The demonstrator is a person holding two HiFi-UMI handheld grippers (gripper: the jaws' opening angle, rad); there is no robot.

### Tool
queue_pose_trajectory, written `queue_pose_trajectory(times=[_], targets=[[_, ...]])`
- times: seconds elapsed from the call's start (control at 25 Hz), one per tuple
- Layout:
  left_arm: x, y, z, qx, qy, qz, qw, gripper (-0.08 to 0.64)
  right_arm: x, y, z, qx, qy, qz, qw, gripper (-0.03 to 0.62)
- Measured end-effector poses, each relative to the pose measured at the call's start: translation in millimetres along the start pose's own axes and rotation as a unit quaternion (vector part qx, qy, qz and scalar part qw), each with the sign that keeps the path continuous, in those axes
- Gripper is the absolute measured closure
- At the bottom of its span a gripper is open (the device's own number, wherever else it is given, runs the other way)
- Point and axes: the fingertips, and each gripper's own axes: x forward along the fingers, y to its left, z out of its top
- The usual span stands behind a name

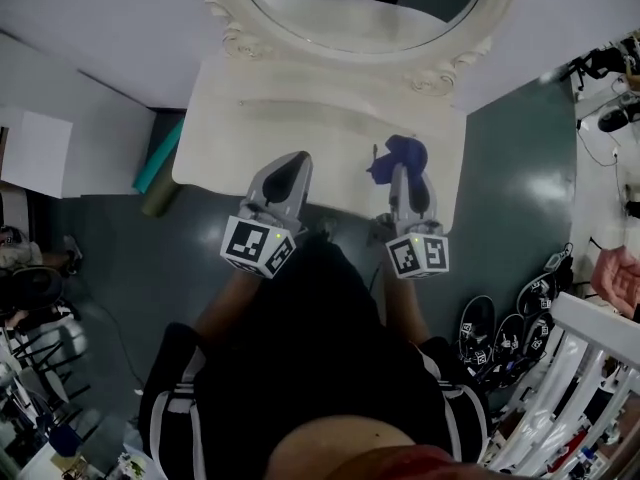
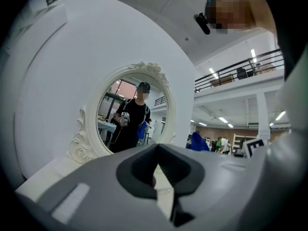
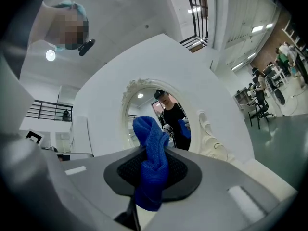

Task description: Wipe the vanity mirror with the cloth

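Observation:
The oval vanity mirror (image 1: 370, 8) in its ornate white frame stands at the back of the white vanity table (image 1: 300, 118). It appears ahead in the left gripper view as the mirror (image 2: 134, 112) and in the right gripper view as the mirror (image 3: 166, 119). A person's reflection shows in the glass. My right gripper (image 1: 405, 173) hovers over the table's front right, shut on a bunched blue cloth (image 1: 400, 155). The cloth (image 3: 150, 153) sticks up between the pads of the right gripper (image 3: 151, 170). My left gripper (image 1: 283, 180) is over the front middle, and this left gripper (image 2: 158, 153) is shut with nothing in it.
A teal roll (image 1: 158, 158) lies on the dark floor left of the table. Several shoes (image 1: 505, 328) and a white rack (image 1: 590, 368) are at the right. A white board (image 1: 35, 153) leans at the far left.

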Motion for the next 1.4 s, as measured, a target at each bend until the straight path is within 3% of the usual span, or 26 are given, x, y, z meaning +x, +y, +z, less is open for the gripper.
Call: queue_pose_trajectory(times=[0.2, 0.56, 0.88, 1.4], targets=[[7, 13, 11, 0.003, -0.008, 0.028, 0.9996, 0.549, 9, -2, 4, 0.013, -0.009, 0.000, 1.000, 0.523], [21, 39, 35, 0.016, -0.024, 0.039, 0.9988, 0.549, 31, 6, 9, 0.007, -0.023, -0.015, 1.000, 0.523], [40, 78, 63, 0.017, -0.034, -0.011, 0.9992, 0.549, 73, 17, 18, -0.018, -0.048, -0.060, 0.997, 0.523], [67, 118, 99, 0.016, -0.036, -0.077, 0.9962, 0.549, 114, 22, 38, -0.006, -0.095, -0.139, 0.986, 0.523]])
